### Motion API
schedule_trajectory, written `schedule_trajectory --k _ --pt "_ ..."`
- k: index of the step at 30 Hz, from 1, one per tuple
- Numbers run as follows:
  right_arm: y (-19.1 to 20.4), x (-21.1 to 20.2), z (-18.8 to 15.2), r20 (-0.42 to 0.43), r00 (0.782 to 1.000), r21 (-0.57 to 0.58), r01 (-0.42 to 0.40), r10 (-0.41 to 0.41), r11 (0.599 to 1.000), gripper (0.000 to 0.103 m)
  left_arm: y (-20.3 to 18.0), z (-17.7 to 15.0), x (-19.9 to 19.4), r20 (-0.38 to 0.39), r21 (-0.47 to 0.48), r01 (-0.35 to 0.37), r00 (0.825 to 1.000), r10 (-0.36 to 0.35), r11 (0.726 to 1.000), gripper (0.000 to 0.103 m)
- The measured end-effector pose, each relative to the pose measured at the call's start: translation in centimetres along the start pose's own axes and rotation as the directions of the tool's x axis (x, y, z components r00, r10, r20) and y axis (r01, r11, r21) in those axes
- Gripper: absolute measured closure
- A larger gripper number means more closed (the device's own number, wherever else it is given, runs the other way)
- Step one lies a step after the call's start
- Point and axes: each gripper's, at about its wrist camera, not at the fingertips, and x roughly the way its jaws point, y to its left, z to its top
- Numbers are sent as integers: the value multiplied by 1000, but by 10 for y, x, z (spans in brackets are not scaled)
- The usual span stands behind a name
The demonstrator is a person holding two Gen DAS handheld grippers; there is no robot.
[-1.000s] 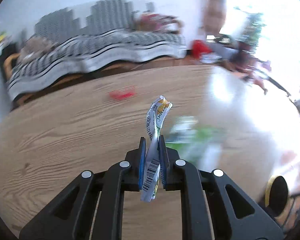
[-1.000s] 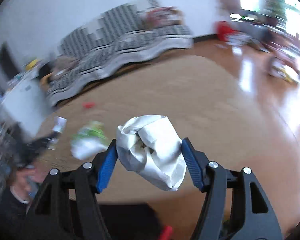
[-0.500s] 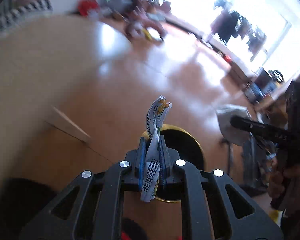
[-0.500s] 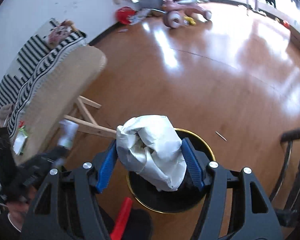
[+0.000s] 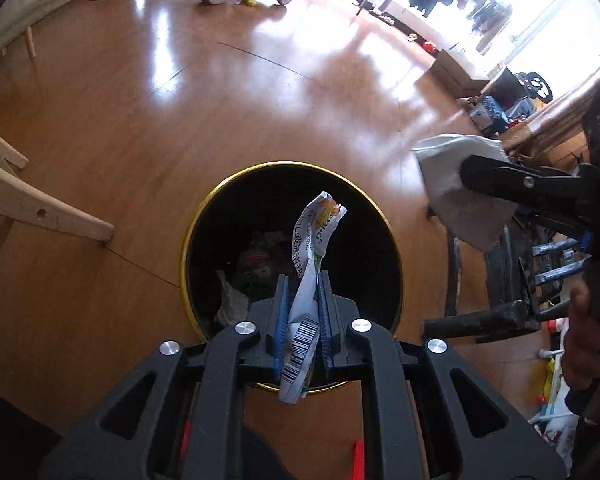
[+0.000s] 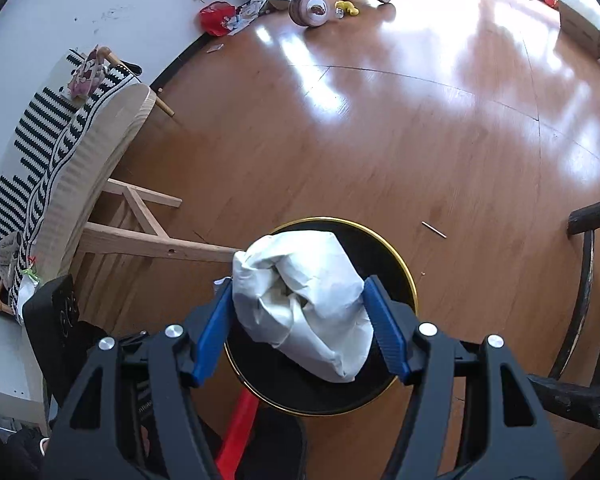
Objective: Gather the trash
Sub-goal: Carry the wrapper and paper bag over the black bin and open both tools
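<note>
Inside bin via left wrist, earlier trash, right-wrist paper hiding it

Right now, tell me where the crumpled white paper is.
The crumpled white paper sits clamped in the right gripper, above the black gold-rimmed bin.

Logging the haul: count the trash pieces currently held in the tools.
2: a printed wrapper in the left tool, a crumpled white paper in the right tool.
</note>
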Motion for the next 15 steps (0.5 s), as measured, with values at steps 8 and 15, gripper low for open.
schedule_trajectory --k 8,15 --pt "12 7 5 -11 1000 3 -20 20 1000 39 -1 1 -2 24 -21 -28 999 28 999 38" --pt "18 10 6 -19 1000 -10 -18 18 1000 38 -2 0 -8 40 -35 -34 999 36 999 34"
